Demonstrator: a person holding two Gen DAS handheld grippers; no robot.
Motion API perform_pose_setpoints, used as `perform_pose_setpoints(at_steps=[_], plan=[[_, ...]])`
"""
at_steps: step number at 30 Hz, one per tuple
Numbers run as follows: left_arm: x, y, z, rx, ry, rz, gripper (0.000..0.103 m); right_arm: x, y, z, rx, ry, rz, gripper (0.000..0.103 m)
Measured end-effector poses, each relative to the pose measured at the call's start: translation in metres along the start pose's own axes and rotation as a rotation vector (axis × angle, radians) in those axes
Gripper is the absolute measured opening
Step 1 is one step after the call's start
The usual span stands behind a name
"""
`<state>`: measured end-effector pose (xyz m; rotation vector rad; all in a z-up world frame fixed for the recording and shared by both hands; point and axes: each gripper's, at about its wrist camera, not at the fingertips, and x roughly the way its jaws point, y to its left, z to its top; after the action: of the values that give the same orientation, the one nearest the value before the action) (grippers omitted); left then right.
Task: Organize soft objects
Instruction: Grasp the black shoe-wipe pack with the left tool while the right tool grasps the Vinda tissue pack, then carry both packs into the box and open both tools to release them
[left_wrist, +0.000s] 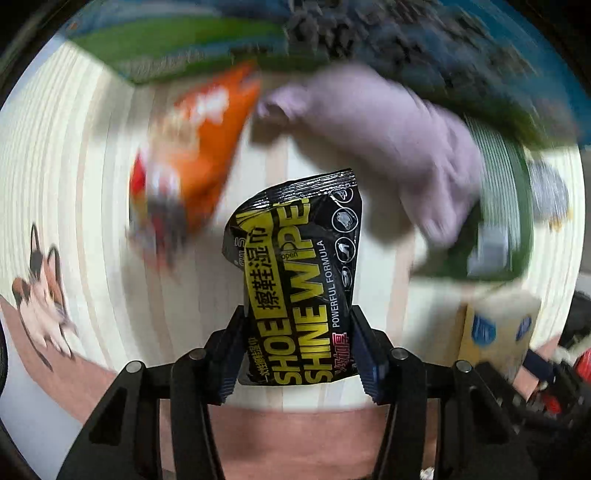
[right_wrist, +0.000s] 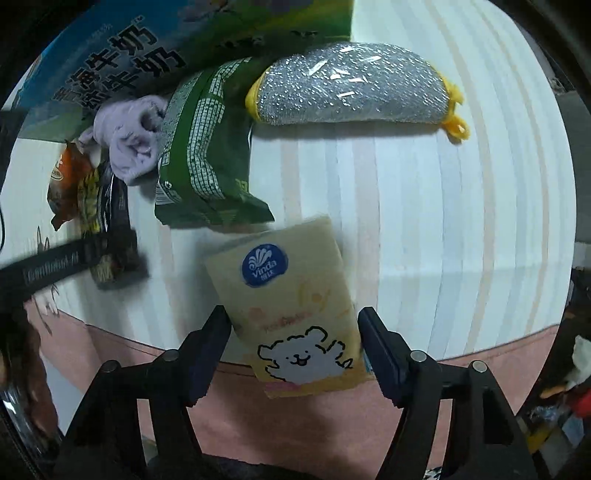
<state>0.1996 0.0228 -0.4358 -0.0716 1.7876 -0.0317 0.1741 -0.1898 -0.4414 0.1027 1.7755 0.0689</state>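
Left gripper (left_wrist: 299, 350) clamps my shoe wipes pack (left_wrist: 295, 273) at its lower end; the foil is slick and limp, so a sideways grip suits. Right gripper (right_wrist: 293, 347) brackets the tissue pack (right_wrist: 288, 306), left pad touching, right pad just clear. Light, squashy; hold mid-body. Both sit above the striped table (right_wrist: 443, 221).

Left wrist view: orange snack bag (left_wrist: 195, 155), purple cloth (left_wrist: 388, 147) and green packet (left_wrist: 498, 221) are smearing into blur, print unreadable. The milk carton (right_wrist: 110, 48) is running off the top edge in both views. Wipes pack (right_wrist: 110, 206) is sitting half hidden behind a blurred black strap (right_wrist: 48, 271).
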Motion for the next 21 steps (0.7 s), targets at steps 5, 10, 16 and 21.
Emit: perform_pose_setpoints(at_steps=[5,10,16,21], plan=[[0.014,-0.008,-0.057,0.040,0.045,0.003,0.050,0.011,0.002,-0.034,-0.005,0.071,0.022,0.069],[0.033,-0.020,-0.067,0.060,0.049,0.037,0.056,0.021,0.009,-0.052,0.004,0.079,0.011,0.070],[0.030,-0.030,-0.066,0.051,0.015,0.031,0.045,0.043,0.023,-0.058,-0.018,0.096,-0.035,0.067],[-0.015,-0.035,-0.072,0.062,-0.035,-0.028,0.043,0.017,0.021,-0.069,-0.014,0.077,0.049,0.066]])
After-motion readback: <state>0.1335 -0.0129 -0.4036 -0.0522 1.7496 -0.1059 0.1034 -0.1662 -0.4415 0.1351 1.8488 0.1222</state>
